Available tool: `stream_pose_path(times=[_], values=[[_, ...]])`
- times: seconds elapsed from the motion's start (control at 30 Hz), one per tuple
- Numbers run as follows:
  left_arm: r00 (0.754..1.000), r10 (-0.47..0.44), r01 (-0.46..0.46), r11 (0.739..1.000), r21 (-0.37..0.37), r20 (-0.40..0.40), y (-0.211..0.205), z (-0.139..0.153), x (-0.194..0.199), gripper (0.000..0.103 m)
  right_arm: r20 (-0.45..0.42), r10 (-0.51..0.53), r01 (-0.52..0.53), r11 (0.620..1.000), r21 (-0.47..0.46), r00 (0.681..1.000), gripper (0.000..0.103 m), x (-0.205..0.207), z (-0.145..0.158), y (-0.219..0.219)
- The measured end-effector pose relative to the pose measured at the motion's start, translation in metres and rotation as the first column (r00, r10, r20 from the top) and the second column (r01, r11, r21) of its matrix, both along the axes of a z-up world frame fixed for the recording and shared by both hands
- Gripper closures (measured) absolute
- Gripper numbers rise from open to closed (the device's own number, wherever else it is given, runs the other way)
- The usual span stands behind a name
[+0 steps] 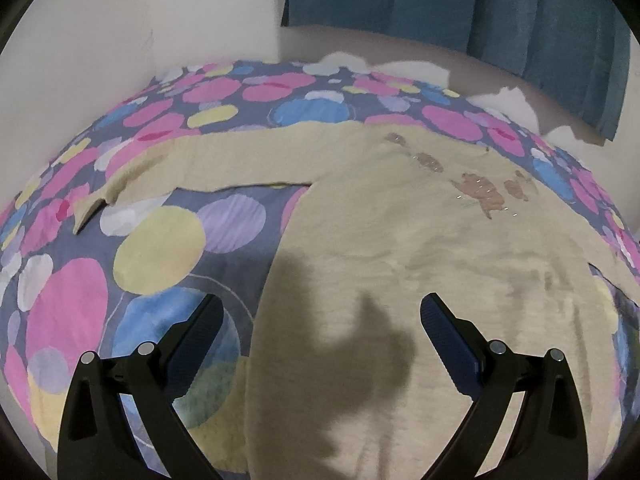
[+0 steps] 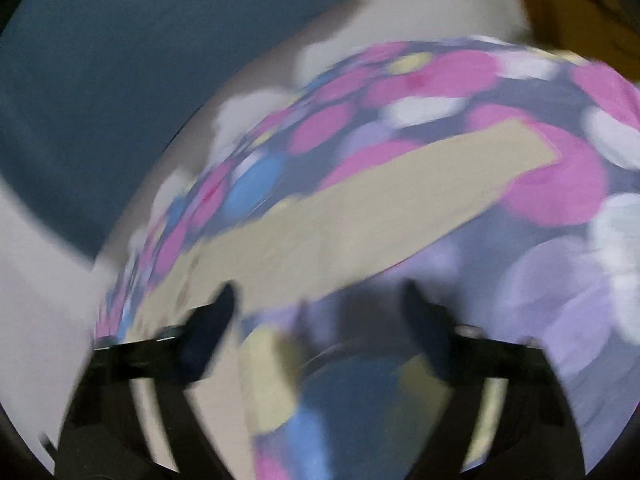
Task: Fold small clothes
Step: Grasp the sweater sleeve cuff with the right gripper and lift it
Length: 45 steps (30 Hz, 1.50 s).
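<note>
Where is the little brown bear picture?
In the left wrist view, the bear picture is on the upper right part of the beige top, which lies spread on the spotted bedspread.

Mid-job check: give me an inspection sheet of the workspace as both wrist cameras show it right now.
Surface: bed with a bedspread printed in pink, blue and yellow circles.
Job's things: beige long-sleeved top spread flat, brown motifs on the chest; one sleeve stretched sideways.
Clutter: nothing seen.
Grippers: left claw open above the top's lower part, holding nothing; right claw open over the bedspread near the other sleeve, holding nothing; that view is blurred.
Cables: nothing seen.
Surroundings: white wall, teal curtain.
</note>
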State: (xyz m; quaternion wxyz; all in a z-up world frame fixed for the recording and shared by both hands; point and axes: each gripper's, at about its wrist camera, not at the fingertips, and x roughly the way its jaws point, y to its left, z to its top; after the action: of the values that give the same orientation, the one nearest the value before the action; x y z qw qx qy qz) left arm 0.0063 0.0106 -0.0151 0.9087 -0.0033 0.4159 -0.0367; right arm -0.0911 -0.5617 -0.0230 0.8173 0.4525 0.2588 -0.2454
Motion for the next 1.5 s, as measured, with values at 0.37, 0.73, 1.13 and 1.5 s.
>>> stream_pose_path(times=[0.37,0.73,1.13,1.5], values=[[0.998,0.042,-0.041,0.999,0.026,-0.043,0.009,-0.02,0.016,0.005,0.139,-0.324,0.26,0.9,0.348,0.936,0.045,-0.034,-0.069,-0.112],[0.997,0.024,-0.021,0.999,0.032,-0.072,0.008,-0.028,0.021,0.005,0.138,-0.378,0.304,0.875,0.376,0.916,0.099,-0.042,-0.091,-0.125],[0.999,0.026,-0.025,0.998,0.055,-0.018,0.032,-0.016,0.02,0.005,0.284,-0.072,0.049,0.995,0.091,0.956,0.099,0.037,0.034,-0.042],[0.999,0.034,-0.034,0.997,0.072,0.001,0.054,-0.025,0.019,0.005,0.262,0.381,-0.388,0.921,-0.028,0.887,0.099,0.217,0.072,0.152]])
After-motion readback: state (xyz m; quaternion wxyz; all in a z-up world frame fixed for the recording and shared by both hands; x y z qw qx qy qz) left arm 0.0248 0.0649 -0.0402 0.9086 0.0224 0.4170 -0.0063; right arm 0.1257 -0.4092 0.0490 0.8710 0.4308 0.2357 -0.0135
